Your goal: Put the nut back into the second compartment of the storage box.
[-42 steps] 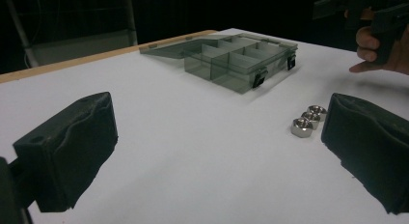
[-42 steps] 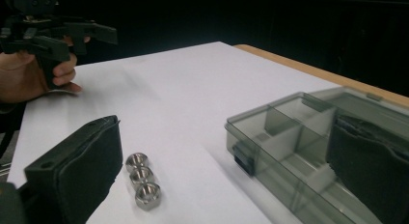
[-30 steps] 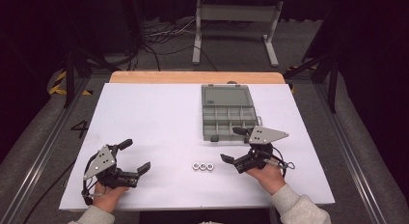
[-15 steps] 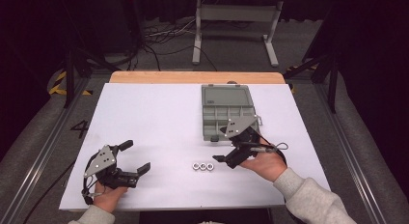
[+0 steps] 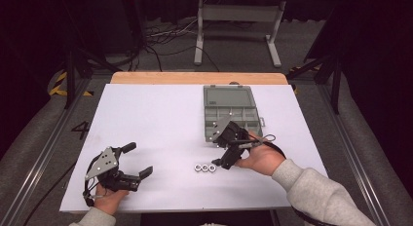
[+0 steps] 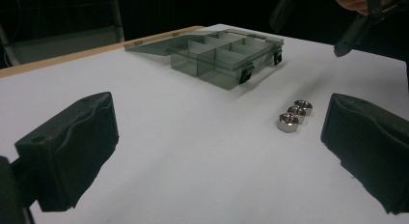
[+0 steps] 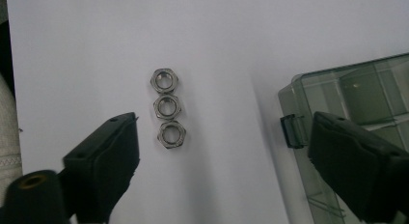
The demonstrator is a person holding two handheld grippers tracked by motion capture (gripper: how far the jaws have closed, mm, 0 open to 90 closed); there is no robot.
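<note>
Right claw (image 5: 225, 158) hung over the white worktop (image 5: 156, 114) with its jaws spread and nothing between the pads; they had just been closing a little, though a broad gap remained. From the right gripper view I looked almost straight down on three steel nuts (image 7: 166, 107), lying in a touching row on bare sheet, the nearest one just beyond the tip of one jaw and clear of it. Beyond the other jaw sat the corner of the grey compartment box (image 7: 347, 103), its latch facing the row (close, but not touching anything).

On the high view the nuts (image 5: 205, 167) lay near the front edge of the worktop, just left of the right claw, with the box (image 5: 230, 109) farther back, its lid thrown open toward the far edge. Open sheet ran wide to the left of the box and between the nuts and my other hand.

Left claw (image 5: 130, 160) rested low at the front left corner, jaws spread wide and empty, well apart from the row. Its own view showed the nuts (image 6: 294, 115) close beside the inner face of one pad, with plain worktop between the pads and the box (image 6: 217, 57) beyond.
</note>
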